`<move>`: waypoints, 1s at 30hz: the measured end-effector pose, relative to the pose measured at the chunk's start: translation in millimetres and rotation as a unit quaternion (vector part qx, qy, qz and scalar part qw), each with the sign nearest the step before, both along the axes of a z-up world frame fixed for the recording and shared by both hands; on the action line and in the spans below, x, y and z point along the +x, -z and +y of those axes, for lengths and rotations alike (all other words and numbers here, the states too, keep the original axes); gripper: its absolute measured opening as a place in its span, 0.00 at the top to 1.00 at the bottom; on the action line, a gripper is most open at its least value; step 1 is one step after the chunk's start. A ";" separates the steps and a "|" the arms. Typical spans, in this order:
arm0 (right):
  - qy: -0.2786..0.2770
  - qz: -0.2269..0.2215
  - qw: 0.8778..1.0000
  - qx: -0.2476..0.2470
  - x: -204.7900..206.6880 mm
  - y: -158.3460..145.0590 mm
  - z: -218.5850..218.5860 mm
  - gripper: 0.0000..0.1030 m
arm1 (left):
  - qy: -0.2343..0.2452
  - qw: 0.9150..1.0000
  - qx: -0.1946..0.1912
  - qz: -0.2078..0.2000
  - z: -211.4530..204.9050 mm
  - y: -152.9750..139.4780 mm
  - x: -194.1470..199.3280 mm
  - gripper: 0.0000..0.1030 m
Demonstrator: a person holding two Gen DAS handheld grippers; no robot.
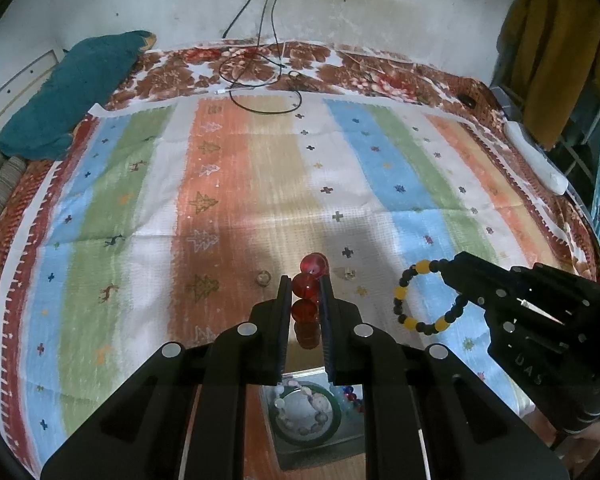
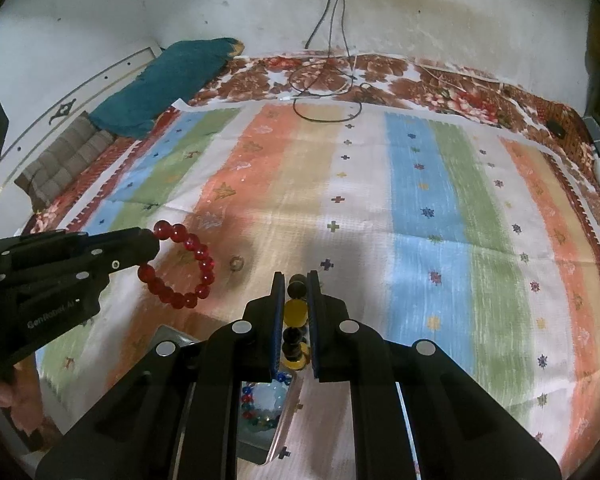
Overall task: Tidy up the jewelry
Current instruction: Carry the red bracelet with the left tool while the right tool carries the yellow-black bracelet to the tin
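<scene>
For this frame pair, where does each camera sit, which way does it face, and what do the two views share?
Left wrist: on the left claw, angled down over the striped mat toward the wall; its fingers clamp the red bead bracelet; right claw at right.
Right wrist: on the right claw, same heading; clamps the black-and-yellow bead bracelet; left claw and a hand at left.
Shared: mat, both bracelets, teal cloth, cables.

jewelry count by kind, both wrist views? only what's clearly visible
Bracelets held in grippers: 2, the red bead bracelet in the left gripper and the black-and-yellow bead bracelet in the right gripper
Small rings loose on the striped cloth: 2, one, another
Total: 4, box contents excluded as partly hidden
</scene>
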State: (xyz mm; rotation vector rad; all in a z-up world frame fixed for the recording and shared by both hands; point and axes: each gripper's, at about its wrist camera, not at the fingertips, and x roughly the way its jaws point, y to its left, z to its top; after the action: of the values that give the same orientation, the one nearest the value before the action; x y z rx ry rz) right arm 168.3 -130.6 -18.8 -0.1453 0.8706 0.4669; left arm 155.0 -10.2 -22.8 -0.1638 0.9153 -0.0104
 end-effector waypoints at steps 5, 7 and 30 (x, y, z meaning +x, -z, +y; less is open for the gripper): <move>-0.007 -0.004 1.000 0.003 -7.8 -2.5 0.3 0.88 | 0.002 1.000 -0.001 -0.008 -0.5 -5.6 -10.2 0.87; -0.010 -0.006 1.000 0.003 -11.7 -2.1 0.1 0.88 | 0.003 1.000 -0.003 -0.011 -1.4 -8.8 -14.2 0.87; -0.036 -0.020 0.999 0.006 -47.0 -14.2 0.6 0.89 | 0.017 0.999 0.004 -0.033 -11.2 -22.4 -50.0 0.87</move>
State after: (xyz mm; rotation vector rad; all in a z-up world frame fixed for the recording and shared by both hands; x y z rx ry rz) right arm 121.4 -130.0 -4.6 -0.1753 0.8251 0.5342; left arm 105.1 -21.4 -0.4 -0.1400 0.8527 -0.0434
